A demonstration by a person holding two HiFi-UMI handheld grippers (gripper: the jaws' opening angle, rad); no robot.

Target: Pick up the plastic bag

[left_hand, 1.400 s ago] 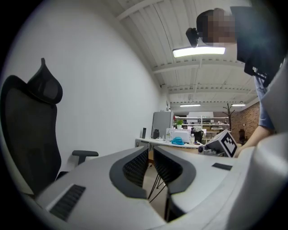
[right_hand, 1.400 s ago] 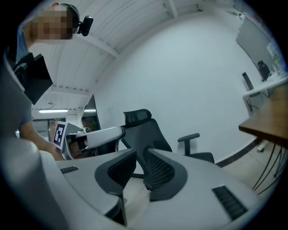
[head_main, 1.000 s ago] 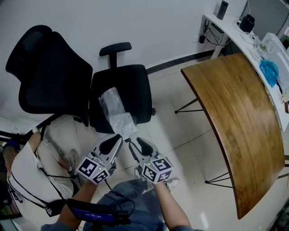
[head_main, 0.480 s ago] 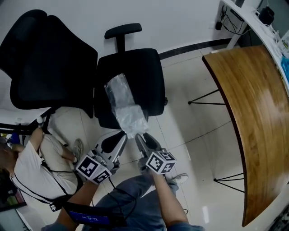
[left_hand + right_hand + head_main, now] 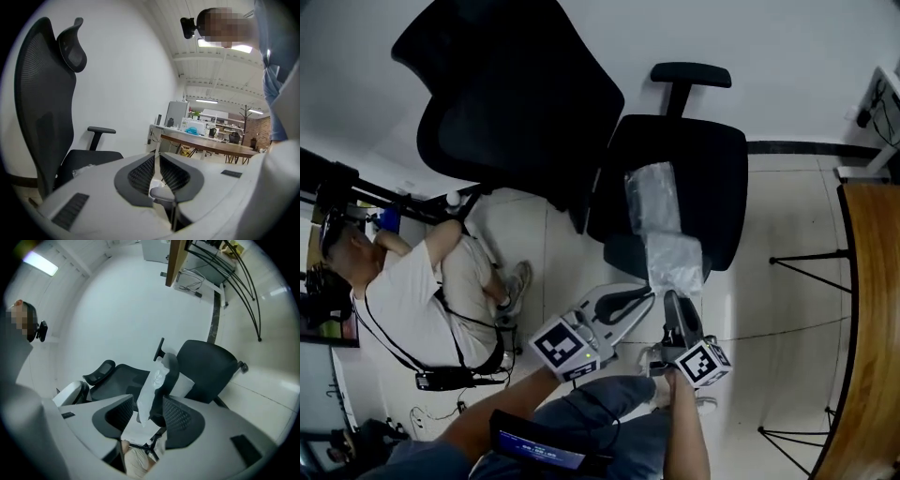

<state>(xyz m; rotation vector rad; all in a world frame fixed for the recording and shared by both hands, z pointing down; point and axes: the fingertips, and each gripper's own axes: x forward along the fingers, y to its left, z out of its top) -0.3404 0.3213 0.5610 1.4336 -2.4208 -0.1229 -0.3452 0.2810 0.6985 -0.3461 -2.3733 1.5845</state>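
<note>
A clear plastic bag [image 5: 661,220] lies along the black office chair's seat [image 5: 717,173], and its crumpled near end hangs over the front edge. My right gripper [image 5: 675,300] is just below that end. In the right gripper view the bag [image 5: 152,385] reaches down between the wide-apart jaws of the right gripper [image 5: 147,411], and the pads do not press on it. My left gripper [image 5: 649,298] points in from the left, beside the bag's end. In the left gripper view the left gripper [image 5: 156,161] has its pads almost together with nothing between them, and the bag [image 5: 80,169] shows on the seat beyond.
A second black high-backed chair [image 5: 516,94] stands to the left of the first. A person [image 5: 422,291] sits on the tiled floor at the left. A curved wooden table [image 5: 874,319] on thin black legs [image 5: 806,258] runs along the right edge.
The head view has swung, so the chairs and bag now sit further right and the seated person shows more. The right gripper's jaws have spread wider. Both grippers remain at the bag's near end.
</note>
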